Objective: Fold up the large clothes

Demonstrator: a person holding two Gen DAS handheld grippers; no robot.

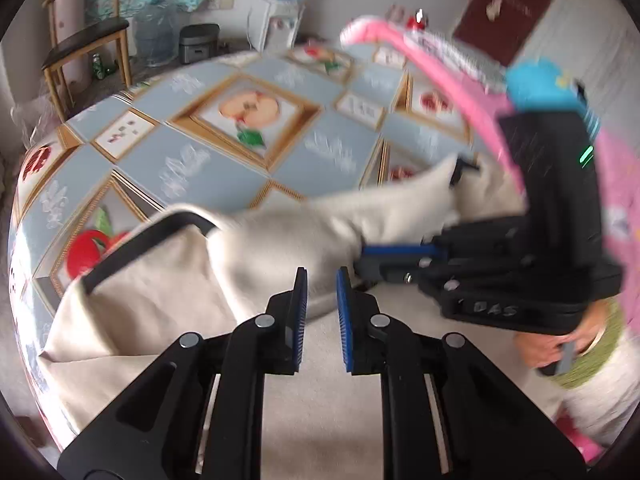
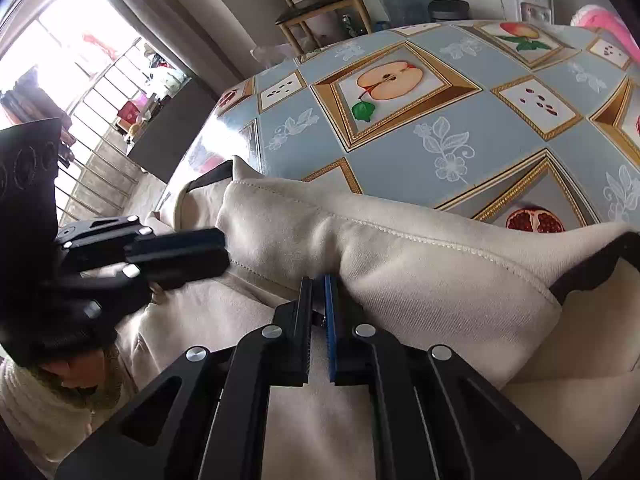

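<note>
A large cream garment (image 2: 420,280) with black trim (image 1: 140,244) lies bunched along the near edge of a table (image 2: 400,140) covered in a blue fruit-print cloth. In the right wrist view my right gripper (image 2: 319,280) is shut, pinching a raised ridge of the fabric. The left gripper (image 2: 224,252) reaches in from the left of that view, closed on the far end of the same ridge. In the left wrist view my left gripper (image 1: 321,278) shows a narrow gap filled with cream fabric, and the right gripper (image 1: 362,258) comes in from the right onto the cloth.
A wooden chair (image 1: 80,44) and a water jug (image 1: 154,36) stand beyond the table. Something pink (image 1: 400,44) arcs over the table's far right. A hand (image 1: 548,348) holds the right gripper's handle. A barred window (image 2: 80,80) is at the left.
</note>
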